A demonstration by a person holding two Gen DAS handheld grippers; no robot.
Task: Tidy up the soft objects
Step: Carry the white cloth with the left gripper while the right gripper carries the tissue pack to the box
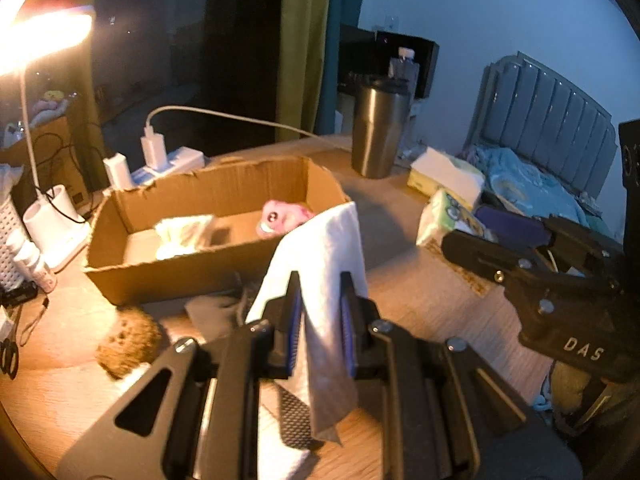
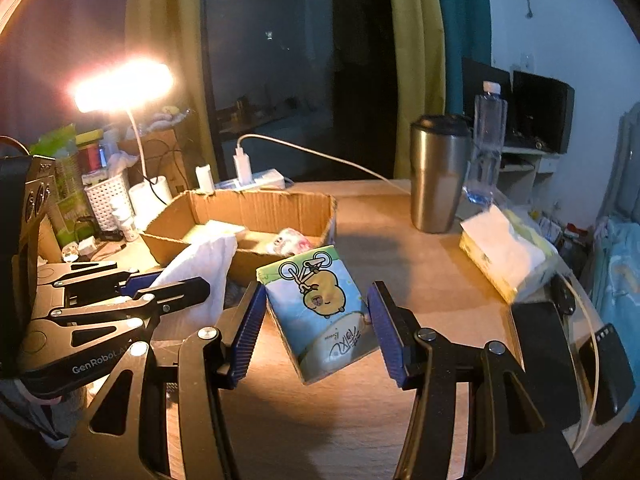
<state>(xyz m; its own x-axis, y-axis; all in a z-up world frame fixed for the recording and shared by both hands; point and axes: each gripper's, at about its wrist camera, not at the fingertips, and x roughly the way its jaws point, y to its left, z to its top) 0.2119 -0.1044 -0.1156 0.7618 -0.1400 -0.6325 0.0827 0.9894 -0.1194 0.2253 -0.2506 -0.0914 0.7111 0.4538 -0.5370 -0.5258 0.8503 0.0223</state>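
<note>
Lamplit desk (image 2: pixel 400 240) carries a cardboard box (image 1: pixel 180 268) already holding a crumpled cloth (image 1: pixel 182 234) and a pink plush toy (image 1: pixel 280 216). Near it, the left gripper (image 1: pixel 320 320) pinches a white towel (image 1: pixel 320 248); the right gripper (image 2: pixel 318 328) clasps a tissue pack (image 2: pixel 320 312) (both lifted, neither boxed). A brown sponge (image 1: pixel 128 340) lies outside.

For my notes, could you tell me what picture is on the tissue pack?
A cartoon bear and bicycle on the tissue pack; right wrist view.

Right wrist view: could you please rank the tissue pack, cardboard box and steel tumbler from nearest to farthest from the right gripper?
1. Tissue pack, between the right gripper's fingers.
2. Cardboard box, behind it, centre-left.
3. Steel tumbler, far back on the right.
</note>
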